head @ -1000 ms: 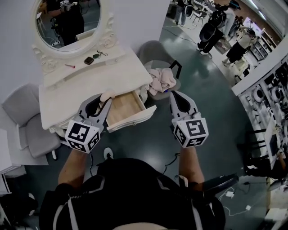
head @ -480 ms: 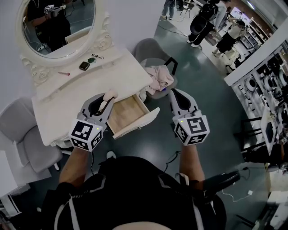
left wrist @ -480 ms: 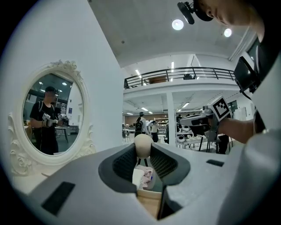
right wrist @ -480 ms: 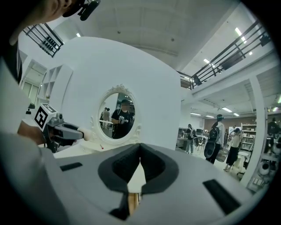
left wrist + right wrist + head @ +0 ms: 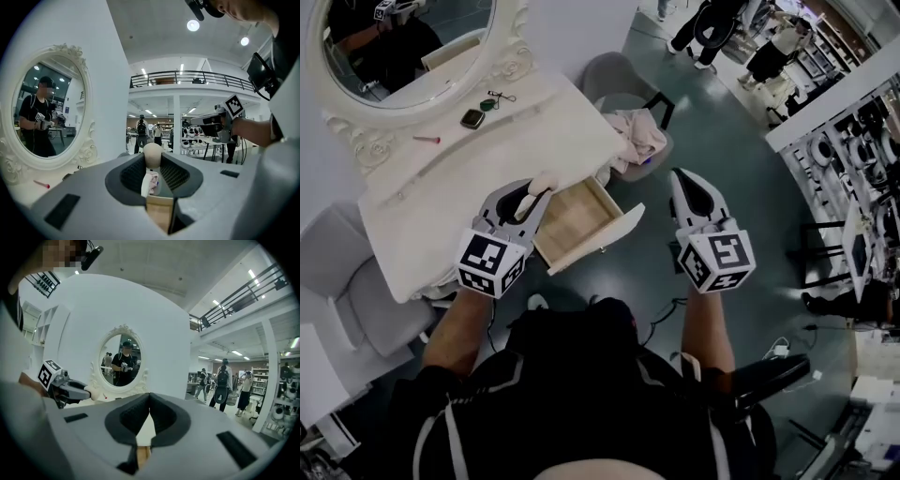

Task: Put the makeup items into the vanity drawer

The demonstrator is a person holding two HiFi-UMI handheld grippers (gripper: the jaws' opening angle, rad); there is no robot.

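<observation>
Beige egg-shaped makeup sponge [image 5: 152, 153] sits pinched at the tips of the left claw [image 5: 532, 192], over the front edge of the white vanity worktop [image 5: 441, 216], just beside the pulled-out white drawer with wooden lining [image 5: 578, 217]. The right claw [image 5: 149, 397] is closed (tips meeting, nothing between), hanging off the worktop's front right corner. A dark square compact [image 5: 472, 118] and a slim pink stick [image 5: 427, 140] lie near the worktop's back edge.

Head camera above vanity [image 5: 506, 150]; gripper cameras share mirror [image 5: 47, 112].
</observation>
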